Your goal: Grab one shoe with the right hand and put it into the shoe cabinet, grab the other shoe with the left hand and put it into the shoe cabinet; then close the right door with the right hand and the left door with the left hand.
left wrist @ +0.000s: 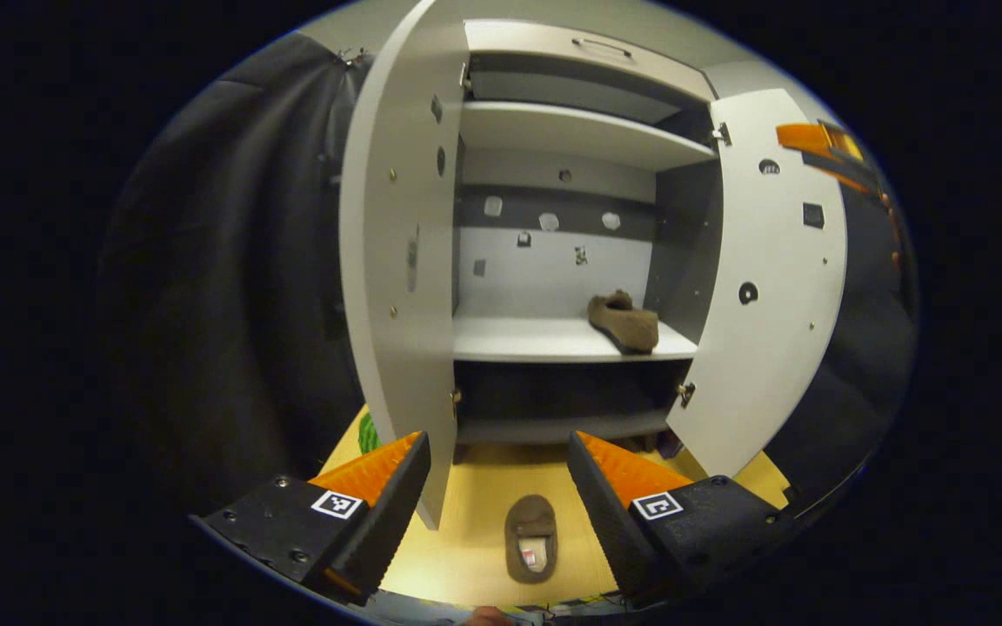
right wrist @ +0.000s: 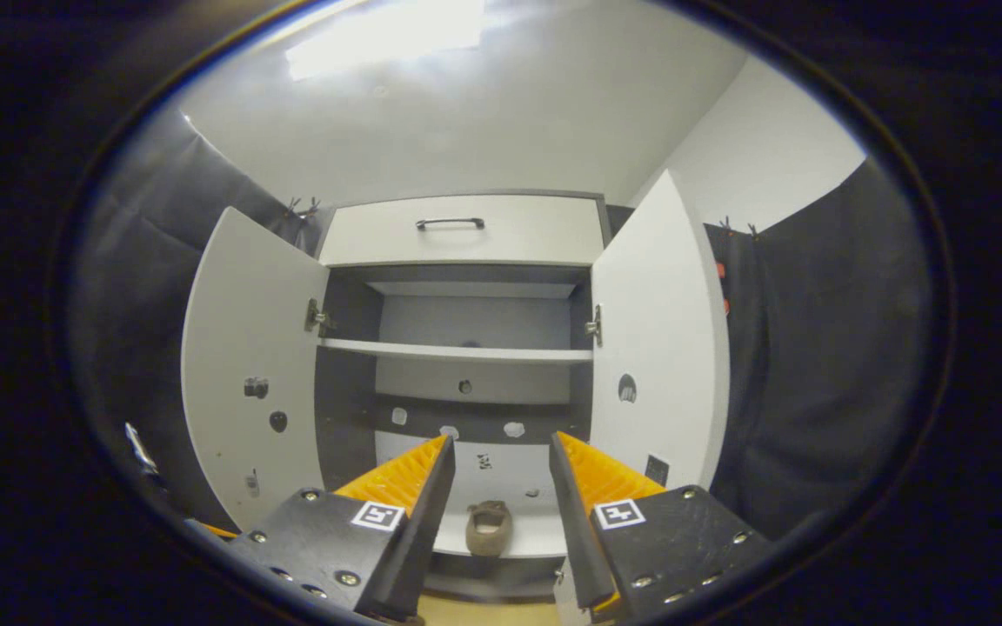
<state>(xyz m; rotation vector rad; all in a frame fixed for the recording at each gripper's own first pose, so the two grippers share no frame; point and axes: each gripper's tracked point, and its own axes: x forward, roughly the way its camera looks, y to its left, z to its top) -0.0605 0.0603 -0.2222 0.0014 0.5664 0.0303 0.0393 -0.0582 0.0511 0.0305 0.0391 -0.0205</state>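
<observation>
I can't make out the cabinet's (left wrist: 553, 339) dark bottom bay; one brown shoe (left wrist: 623, 320) sits shelved, its mate (left wrist: 531, 537) floored (both grippers (left wrist: 497, 504) (right wrist: 494, 496) gape empty)

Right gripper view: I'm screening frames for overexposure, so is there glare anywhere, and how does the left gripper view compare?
Right gripper view: a ceiling light blows out to white at the top, while the shoe cabinet interior sits in shade. Left gripper view: no blown-out patch; fisheye bends the left door into a curve.

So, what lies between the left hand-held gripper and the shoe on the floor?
Nothing: in the left gripper view, the open left hand-held gripper hovers above the shoe, with bare yellow floor around it.
</observation>
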